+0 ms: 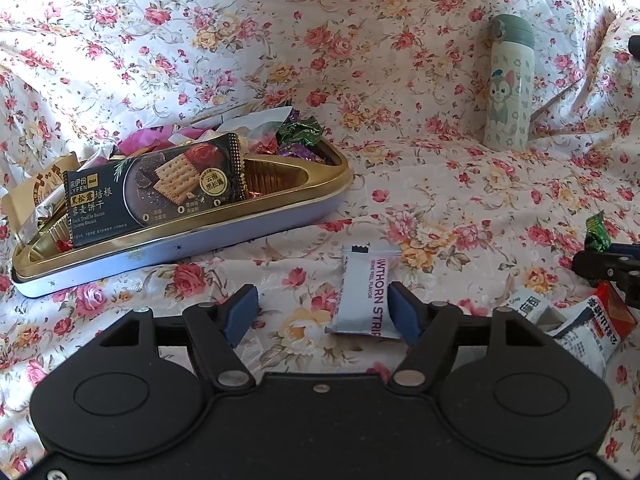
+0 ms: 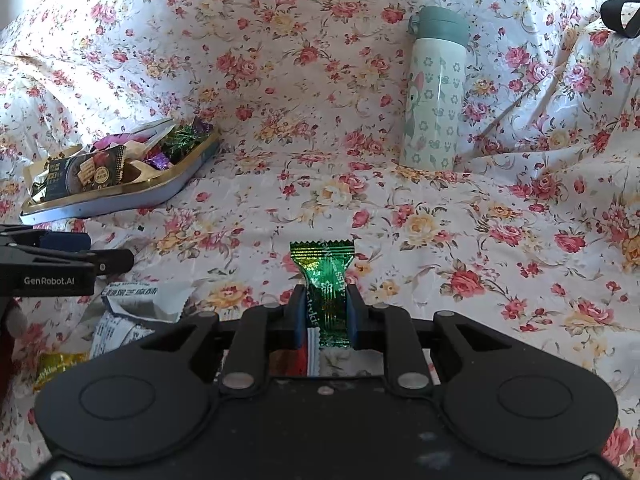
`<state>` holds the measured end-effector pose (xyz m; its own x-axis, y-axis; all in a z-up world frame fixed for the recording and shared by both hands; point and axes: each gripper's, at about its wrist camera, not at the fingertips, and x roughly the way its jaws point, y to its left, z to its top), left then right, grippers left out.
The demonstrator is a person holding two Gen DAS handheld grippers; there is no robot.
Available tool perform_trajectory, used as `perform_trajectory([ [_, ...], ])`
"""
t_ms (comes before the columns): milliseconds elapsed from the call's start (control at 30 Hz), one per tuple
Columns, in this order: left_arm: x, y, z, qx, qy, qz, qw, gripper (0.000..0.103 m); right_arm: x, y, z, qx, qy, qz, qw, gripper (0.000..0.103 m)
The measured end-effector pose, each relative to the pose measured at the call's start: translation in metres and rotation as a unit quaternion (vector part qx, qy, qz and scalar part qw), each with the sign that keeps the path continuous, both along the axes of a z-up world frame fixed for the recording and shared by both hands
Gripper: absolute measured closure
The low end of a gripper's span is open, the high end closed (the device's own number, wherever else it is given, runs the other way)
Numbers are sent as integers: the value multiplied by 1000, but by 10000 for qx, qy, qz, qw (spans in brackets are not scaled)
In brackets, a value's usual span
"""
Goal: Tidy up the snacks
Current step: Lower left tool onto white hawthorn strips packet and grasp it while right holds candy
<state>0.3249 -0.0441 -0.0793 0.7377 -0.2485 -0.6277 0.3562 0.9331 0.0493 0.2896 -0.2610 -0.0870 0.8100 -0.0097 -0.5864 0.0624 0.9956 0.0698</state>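
My left gripper [image 1: 323, 312] is open over the flowered cloth. A white hawthorn strip packet [image 1: 366, 292] lies between its fingers, close to the right fingertip [image 1: 402, 312]. The gold-rimmed snack tin [image 1: 224, 232] sits to the upper left, filled with a black biscuit pack [image 1: 156, 188] and wrapped candies. My right gripper [image 2: 323, 316] is shut on a green foil candy [image 2: 326, 276] and holds it above the cloth. The tin also shows in the right wrist view [image 2: 132, 196] at the far left. The left gripper shows there [image 2: 68, 256] too.
A pale green cartoon thermos [image 1: 510, 88] stands at the back right, also in the right wrist view [image 2: 436, 92]. Loose white and red snack packets [image 1: 580, 328] lie at the right; white packets [image 2: 132, 312] and a yellow candy [image 2: 60, 364] lie left of the right gripper.
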Motion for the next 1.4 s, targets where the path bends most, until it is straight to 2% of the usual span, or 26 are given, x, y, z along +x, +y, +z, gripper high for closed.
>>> perform_trajectory([
  [400,-1,3,0,58,-11,88,9999,22,0,7,1,-276,11,56,9996,80],
  [633,0,4,-1,32,11,89,10000,22,8,3,4,-117,165,153,9997,77],
  [733,0,4,-1,31,13,91,10000,22,14,-1,6,-7,190,133,9997,83],
  [1133,2,3,0,2,82,131,9999,22,11,-14,-2,488,-149,-111,9986,83],
  [1267,5,2,2,-85,191,148,9997,25,11,-12,-2,421,-126,-113,9990,83],
  [1400,8,-4,5,-88,212,113,9997,32,11,-11,-2,379,-113,-109,9992,83],
])
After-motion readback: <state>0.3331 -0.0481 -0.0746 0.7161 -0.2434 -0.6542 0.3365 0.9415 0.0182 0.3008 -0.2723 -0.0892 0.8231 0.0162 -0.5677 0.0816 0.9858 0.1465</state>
